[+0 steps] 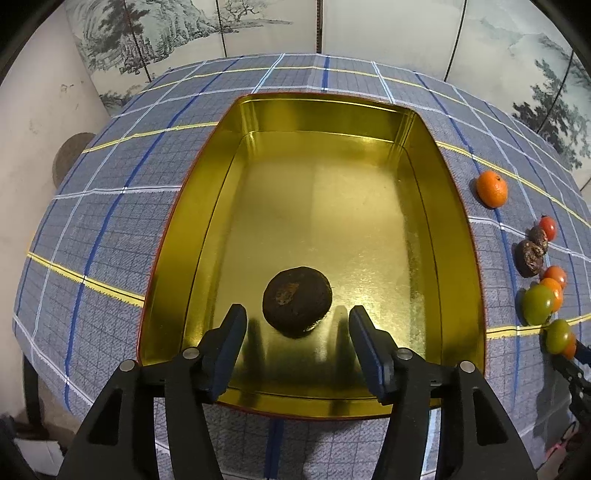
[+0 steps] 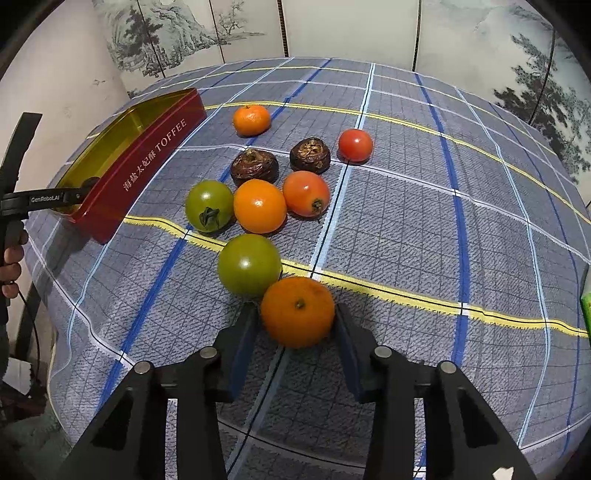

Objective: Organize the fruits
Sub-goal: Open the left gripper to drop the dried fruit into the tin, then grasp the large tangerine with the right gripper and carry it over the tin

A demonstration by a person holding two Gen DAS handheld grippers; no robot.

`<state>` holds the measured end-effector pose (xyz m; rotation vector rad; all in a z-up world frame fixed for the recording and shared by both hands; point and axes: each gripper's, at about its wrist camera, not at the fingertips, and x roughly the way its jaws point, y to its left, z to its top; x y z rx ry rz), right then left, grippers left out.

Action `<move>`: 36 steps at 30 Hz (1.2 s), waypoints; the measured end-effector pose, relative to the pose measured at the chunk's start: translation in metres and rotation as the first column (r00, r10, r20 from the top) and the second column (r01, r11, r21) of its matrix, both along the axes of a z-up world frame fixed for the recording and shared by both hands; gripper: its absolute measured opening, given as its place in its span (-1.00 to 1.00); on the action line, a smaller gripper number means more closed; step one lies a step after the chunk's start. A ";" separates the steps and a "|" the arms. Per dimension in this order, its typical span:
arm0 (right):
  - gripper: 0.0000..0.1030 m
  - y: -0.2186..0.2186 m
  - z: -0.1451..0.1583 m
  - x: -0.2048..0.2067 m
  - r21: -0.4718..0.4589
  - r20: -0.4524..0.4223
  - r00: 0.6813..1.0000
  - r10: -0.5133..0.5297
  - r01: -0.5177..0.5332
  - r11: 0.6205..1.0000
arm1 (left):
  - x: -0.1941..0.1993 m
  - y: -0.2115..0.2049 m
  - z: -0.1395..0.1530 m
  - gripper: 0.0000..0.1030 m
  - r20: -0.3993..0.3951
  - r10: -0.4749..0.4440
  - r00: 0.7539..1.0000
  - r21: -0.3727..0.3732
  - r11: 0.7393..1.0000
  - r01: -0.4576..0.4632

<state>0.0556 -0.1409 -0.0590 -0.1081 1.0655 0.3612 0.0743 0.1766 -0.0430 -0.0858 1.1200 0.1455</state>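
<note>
Blue checked tablecloth (image 2: 424, 221) on a table, painted folding screen (image 1: 388, 29) behind.
My left gripper (image 1: 297, 319) stands with fingers apart above a dark wrinkled round fruit (image 1: 296, 301) lying free inside the gold-lined rectangular tin (image 1: 177, 236). My right gripper (image 2: 295, 323) appears clamped on a round orange citrus fruit (image 2: 297, 312), touching a green tomato (image 2: 248, 264).

Blue plaid tablecloth (image 2: 406, 221), painted landscape screen (image 2: 177, 37) behind, green object (image 2: 586, 310) at edge.
</note>
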 end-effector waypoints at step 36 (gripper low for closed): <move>-0.33 0.145 0.081 0.040 0.110 0.116 0.946 0.302 -0.314 0.943 | -0.056 0.066 0.076 0.66 0.217 0.189 0.958 -0.065 0.982 -0.179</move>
